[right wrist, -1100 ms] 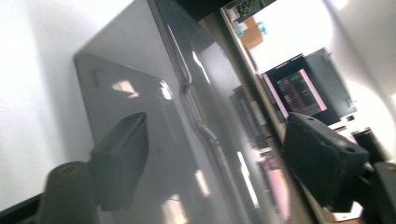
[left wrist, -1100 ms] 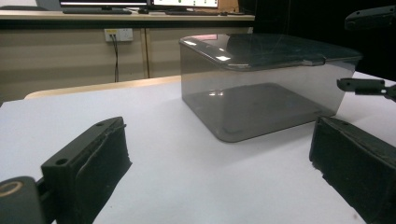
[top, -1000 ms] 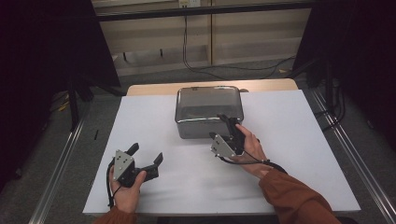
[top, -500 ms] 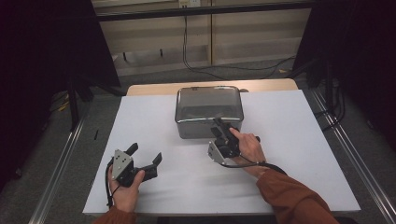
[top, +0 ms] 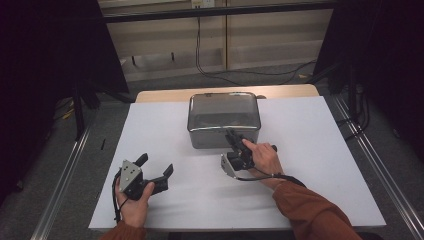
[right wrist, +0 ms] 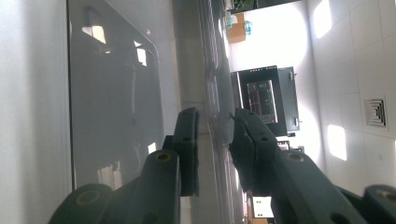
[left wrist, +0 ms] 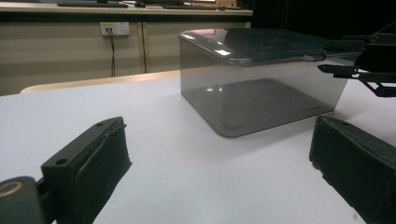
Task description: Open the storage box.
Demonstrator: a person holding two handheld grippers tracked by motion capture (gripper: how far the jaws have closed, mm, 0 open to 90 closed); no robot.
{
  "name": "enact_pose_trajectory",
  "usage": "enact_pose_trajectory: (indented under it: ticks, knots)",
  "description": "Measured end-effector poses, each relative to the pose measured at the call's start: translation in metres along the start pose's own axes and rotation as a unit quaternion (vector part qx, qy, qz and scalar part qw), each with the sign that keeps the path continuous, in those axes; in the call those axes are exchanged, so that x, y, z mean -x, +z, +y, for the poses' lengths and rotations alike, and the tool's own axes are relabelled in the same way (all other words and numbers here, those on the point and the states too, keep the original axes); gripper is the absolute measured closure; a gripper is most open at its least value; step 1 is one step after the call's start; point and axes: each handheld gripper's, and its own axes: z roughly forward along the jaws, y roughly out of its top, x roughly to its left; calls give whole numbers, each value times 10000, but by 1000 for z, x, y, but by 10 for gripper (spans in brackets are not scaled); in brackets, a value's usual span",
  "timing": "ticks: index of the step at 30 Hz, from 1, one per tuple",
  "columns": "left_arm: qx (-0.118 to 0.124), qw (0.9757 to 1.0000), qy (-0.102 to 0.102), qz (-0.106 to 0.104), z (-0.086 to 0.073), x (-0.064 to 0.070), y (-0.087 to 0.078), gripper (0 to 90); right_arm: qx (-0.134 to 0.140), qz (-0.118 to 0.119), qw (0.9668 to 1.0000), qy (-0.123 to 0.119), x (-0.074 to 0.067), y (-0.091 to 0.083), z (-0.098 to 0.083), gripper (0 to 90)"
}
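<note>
A white table (top: pixel 310 150) took up the middle and lower part of the high view, with a strip of bare wood showing along its far edge. At the upper centre of that table sat a smoky, see-through plastic box (top: pixel 223 119) with rounded corners and a flat lid; in the left gripper view the same box (left wrist: pixel 261 93) stood in the upper right of the frame, resting flat on the white surface. Just below the box's near edge in the high view, the right gripper (top: pixel 234 140) was held by a hand in a rust-coloured sleeve (top: pixel 315 212), rolled onto its side, its jaws reaching onto the lid's near rim. In the right gripper view its two black jaws stood one on each side of the thin lid edge (right wrist: pixel 215 121), narrowed close to it but with slivers of gap visible, so I could not tell whether they were truly clamped. At the lower left of the high view, well apart from the box, the left gripper (top: pixel 156 169) rested near the table in the other hand, its jaws spread wide with nothing between them.
</note>
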Motion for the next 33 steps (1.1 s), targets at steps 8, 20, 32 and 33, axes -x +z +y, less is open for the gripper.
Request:
enact_pose_trajectory:
  ticks: [8, 20, 32, 33]
  knots:
    - [-63, 9999, 52, -83, 0, 0, 0, 54, 35, -30, 9999, -134, 1, 0, 1, 786]
    - [-78, 9996, -22, -279, 2, -1, 2, 72, 46, 16, 9999, -115, 3, -1, 1, 793]
    - [-206, 9983, -66, -545, 2, -3, 5, 71, 100, 6, 9999, -18, 6, -1, 1, 793]
    - [-206, 9983, -66, -545, 2, -3, 5, 68, 100, 6, 9999, -18, 6, -1, 1, 793]
